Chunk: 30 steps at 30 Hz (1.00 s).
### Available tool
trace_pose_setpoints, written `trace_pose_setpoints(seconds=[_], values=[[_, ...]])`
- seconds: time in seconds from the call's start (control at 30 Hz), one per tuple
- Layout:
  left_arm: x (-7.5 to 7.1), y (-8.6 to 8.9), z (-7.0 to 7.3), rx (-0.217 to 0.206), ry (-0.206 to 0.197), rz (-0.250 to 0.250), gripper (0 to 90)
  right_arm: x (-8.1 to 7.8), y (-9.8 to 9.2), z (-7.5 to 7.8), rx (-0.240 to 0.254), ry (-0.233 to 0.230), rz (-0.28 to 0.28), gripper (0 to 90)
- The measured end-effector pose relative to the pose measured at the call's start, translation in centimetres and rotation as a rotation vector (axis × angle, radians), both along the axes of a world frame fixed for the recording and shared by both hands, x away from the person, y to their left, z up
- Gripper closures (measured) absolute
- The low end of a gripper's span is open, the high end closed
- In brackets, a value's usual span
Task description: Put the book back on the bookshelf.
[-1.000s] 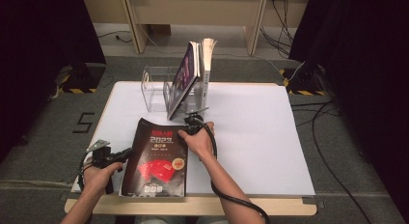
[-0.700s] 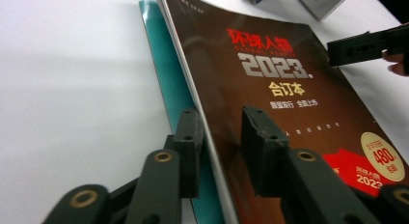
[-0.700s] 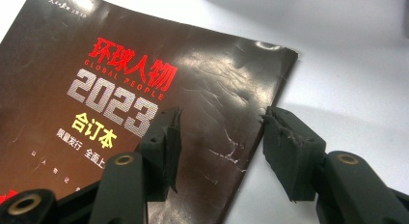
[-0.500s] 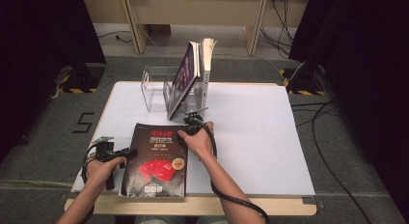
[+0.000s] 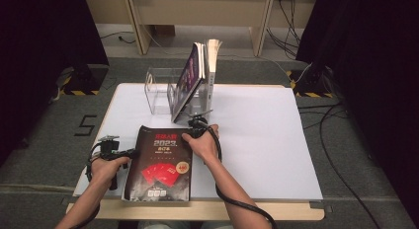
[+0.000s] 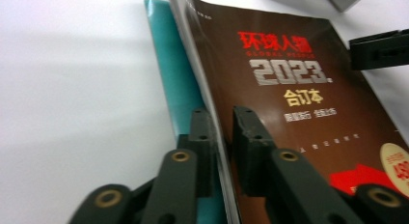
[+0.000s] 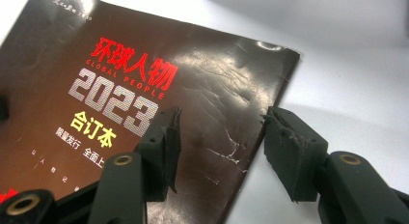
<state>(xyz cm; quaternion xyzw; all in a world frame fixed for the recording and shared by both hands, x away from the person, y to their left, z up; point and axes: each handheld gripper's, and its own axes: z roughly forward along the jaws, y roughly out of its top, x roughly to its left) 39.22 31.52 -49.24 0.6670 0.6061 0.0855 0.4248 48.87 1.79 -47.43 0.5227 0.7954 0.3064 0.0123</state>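
A dark brown magazine (image 5: 158,165) with red and silver lettering lies flat near the white table's front edge. My left gripper (image 5: 129,152) is at the magazine's left edge. In the left gripper view its jaws (image 6: 223,122) have just been closing and now pinch that edge of the magazine (image 6: 299,98). A teal sheet (image 6: 173,64) shows underneath. My right gripper (image 5: 193,132) is at the far right corner. In the right gripper view it (image 7: 219,132) stands open, one jaw over the cover (image 7: 111,79) and the other over bare table.
A clear acrylic rack (image 5: 160,93) stands at the table's back, holding several upright books (image 5: 195,73) that lean left. The white tabletop (image 5: 267,140) stretches to the right. Cables trail on the floor around the table.
The left gripper drew back slightly from the magazine's left edge, then returned to it. The right hand and the magazine have stayed in place.
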Motion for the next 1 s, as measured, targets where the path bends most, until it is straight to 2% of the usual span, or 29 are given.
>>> trace_pose_setpoints(seconds=[0.07, 0.1, 0.27, 0.3, 0.43, 0.47, 0.53, 0.67, 0.77, 1.0], values=[[-0.1, -0.1, 0.2, 0.003, -0.016, -0.015, 86.5, 0.0, 0.0, 0.0, 0.002, -0.001, -0.001, 47.2], [-0.2, -0.1, 0.3, 0.009, -0.025, -0.028, 86.8, 0.0, -0.1, 0.0, 0.004, 0.001, 0.002, 47.2], [-0.7, 0.2, 0.4, -0.017, -0.068, -0.064, 87.2, 0.4, -0.5, -0.1, 0.042, 0.022, -0.006, 47.7], [-0.9, 0.3, 0.5, -0.022, -0.079, -0.074, 87.3, 0.4, -0.5, 0.0, 0.051, 0.045, -0.020, 47.8], [-1.4, 0.5, 0.6, -0.048, -0.111, -0.095, 87.3, 0.8, -0.7, -0.1, 0.045, 0.015, -0.027, 47.9], [-1.4, 0.5, 0.6, -0.048, -0.111, -0.095, 87.3, 0.8, -0.7, -0.1, 0.045, 0.015, -0.027, 47.9], [-1.7, 0.7, 0.5, -0.075, -0.118, -0.098, 87.4, 0.9, -0.7, 0.0, 0.046, 0.020, -0.030, 48.1], [-2.2, 0.9, 0.3, -0.089, -0.122, -0.101, 87.4, 1.1, -0.7, 0.0, 0.047, 0.020, -0.029, 48.4], [-2.4, 0.9, 0.2, -0.088, -0.122, -0.110, 87.4, 1.2, -0.6, -0.1, 0.053, 0.022, -0.040, 48.8], [-2.4, 1.0, -0.3, -0.083, -0.102, -0.105, 87.3, 1.3, -0.5, -0.1, 0.050, 0.017, -0.024, 50.0]])
